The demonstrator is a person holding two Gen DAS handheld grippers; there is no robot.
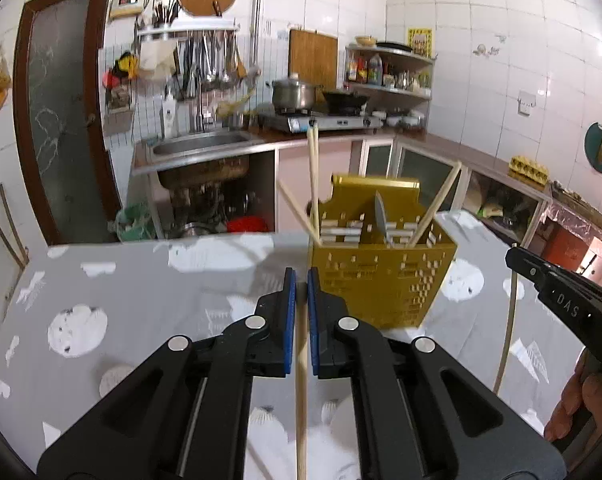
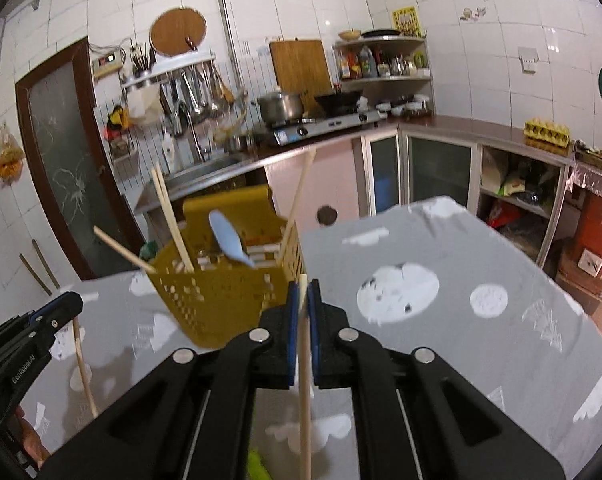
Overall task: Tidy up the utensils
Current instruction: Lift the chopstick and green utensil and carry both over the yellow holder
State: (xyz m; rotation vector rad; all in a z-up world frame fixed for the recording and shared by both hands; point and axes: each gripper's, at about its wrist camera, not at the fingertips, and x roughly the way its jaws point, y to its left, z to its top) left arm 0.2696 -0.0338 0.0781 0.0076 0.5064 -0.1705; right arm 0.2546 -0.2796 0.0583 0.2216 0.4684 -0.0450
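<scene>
The grey tabletop [image 1: 149,280] with white cloud and tree prints has bare cloth to the left of the mustard-yellow perforated plastic utensil basket [image 1: 381,280], and more bare cloth to its right [image 2: 461,264]. The basket stands near the tabletop's far edge, beyond which the kitchen cabinets lie.

The left tongs [image 1: 301,280] are clamped on a pale wooden chopstick [image 1: 301,380] that hangs down between the blue pads, above the cloth. The right tongs [image 2: 303,292] are likewise closed on a second pale wooden chopstick [image 2: 305,400], just right of the basket.

Inside the basket several more chopsticks [image 1: 313,176] lean outward, with a light-blue plastic spoon [image 2: 227,236] among them.
</scene>
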